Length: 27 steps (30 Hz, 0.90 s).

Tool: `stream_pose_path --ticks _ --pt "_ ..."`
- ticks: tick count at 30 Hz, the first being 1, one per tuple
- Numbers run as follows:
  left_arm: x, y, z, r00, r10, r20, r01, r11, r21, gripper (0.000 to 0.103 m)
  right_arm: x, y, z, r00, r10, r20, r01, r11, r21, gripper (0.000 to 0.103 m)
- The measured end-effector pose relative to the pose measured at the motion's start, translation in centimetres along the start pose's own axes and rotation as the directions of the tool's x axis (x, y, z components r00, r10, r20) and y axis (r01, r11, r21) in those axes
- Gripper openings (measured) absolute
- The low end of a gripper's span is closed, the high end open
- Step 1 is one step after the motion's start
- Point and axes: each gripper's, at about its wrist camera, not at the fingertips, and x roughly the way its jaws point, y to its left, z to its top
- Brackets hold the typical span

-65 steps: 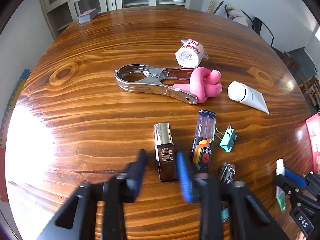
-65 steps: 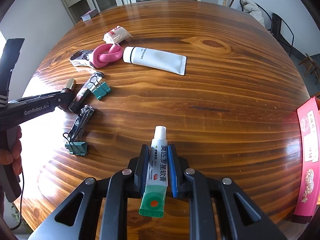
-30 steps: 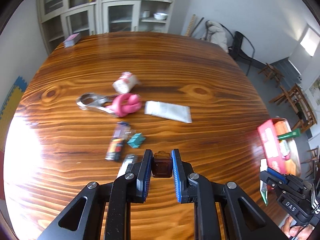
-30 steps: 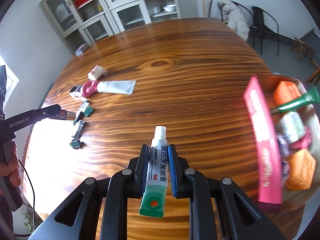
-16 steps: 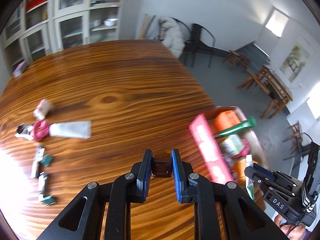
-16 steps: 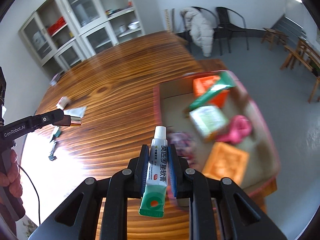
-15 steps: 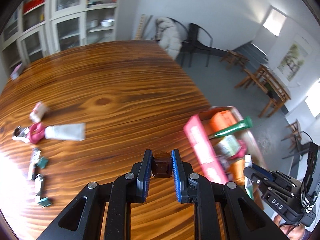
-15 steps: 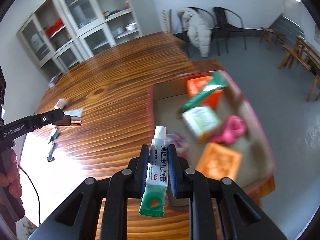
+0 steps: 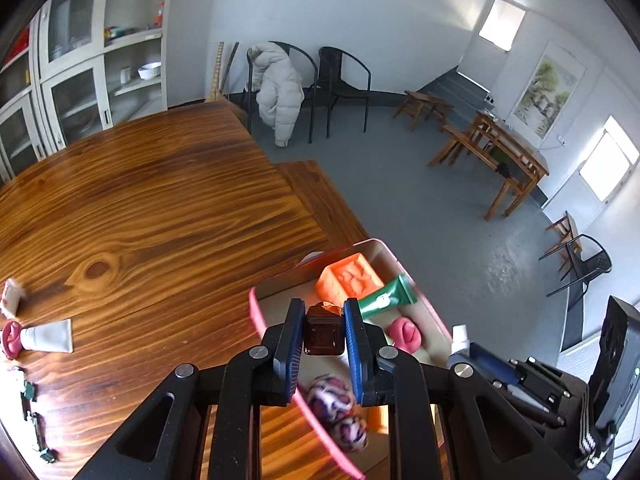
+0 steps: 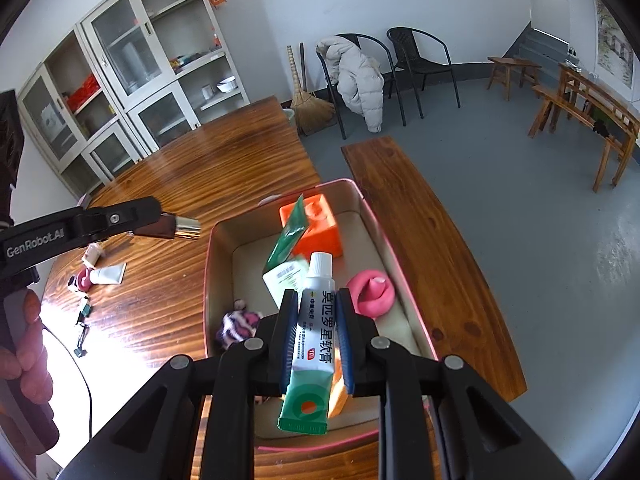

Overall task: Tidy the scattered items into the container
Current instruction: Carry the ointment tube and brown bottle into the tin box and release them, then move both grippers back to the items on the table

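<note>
**Both grippers carry items at the pink-rimmed tin**

The tin (image 10: pixel 208 264) sits at the corner of the wooden table (image 9: pixel 160 208), and everything below is placed relative to it.

The left gripper (image 9: pixel 323 334) is clamped on a small brown bottle (image 9: pixel 323 332), its blue pads pressing on both sides with the jaws only a narrow way apart. In the right wrist view the bottle's gold cap (image 10: pixel 187 227) pokes out beside the tin's near-left corner, over the table. The left wrist view shows the bottle over the tin's left rim.

The right gripper (image 10: pixel 316 320) is closed tight on a white-and-green ointment tube (image 10: pixel 316 320), white cap pointing forward. The tube hangs above the inside of the tin, towards its near end.

Inside the tin lie an orange block (image 10: pixel 320 222) at the far end, a green tube (image 10: pixel 290 236) leaning against that block, a pale green packet (image 10: pixel 286 276) in the middle, a pink curled thing (image 10: pixel 372 292) by the right wall, and a purple-and-white patterned bundle (image 10: pixel 238 326) by the left wall.

Left of the tin, well apart on the table, a white tube (image 10: pixel 107 274), a pink object (image 10: pixel 82 280) touching it, a small white roll (image 10: pixel 93 255) and some small clips (image 10: pixel 82 328) remain scattered.

A person's hand (image 10: pixel 28 344) grips the left gripper's handle, far left of the tin.
</note>
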Motion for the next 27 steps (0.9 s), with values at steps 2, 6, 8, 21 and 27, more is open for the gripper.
stream_pose_path --ticks 2,6,8,21,27 --pt "1.0 -0.6 0.4 0.999 0.013 -0.034 -0.013 1.000 0.001 0.030 0.7 -0.6 0.2 1.000 0.010 -0.021 -0.010 1.000 0.022 0.024" --pt "1.0 -0.8 0.1 1.000 0.024 -0.004 -0.025 0.999 -0.033 0.080 1.6 -1.6 0.1 0.999 0.014 -0.044 -0.011 0.998 0.054 0.053" --pt "1.0 -0.3 -0.2 1.000 0.018 -0.006 -0.018 0.999 -0.047 0.080 1.5 -1.8 -0.1 0.999 0.007 -0.046 -0.005 0.999 0.048 0.053" --pt "0.5 4.7 -3.0 0.992 0.108 -0.069 -0.118 0.979 -0.165 0.080 2.1 -1.1 -0.5 0.997 0.028 -0.073 -0.026 0.999 0.036 0.053" --pt "-1.1 7.5 -4.9 0.985 0.152 -0.084 -0.167 0.962 -0.214 0.080 2.5 1.5 -0.7 0.995 0.058 -0.084 -0.058 0.998 0.003 0.053"
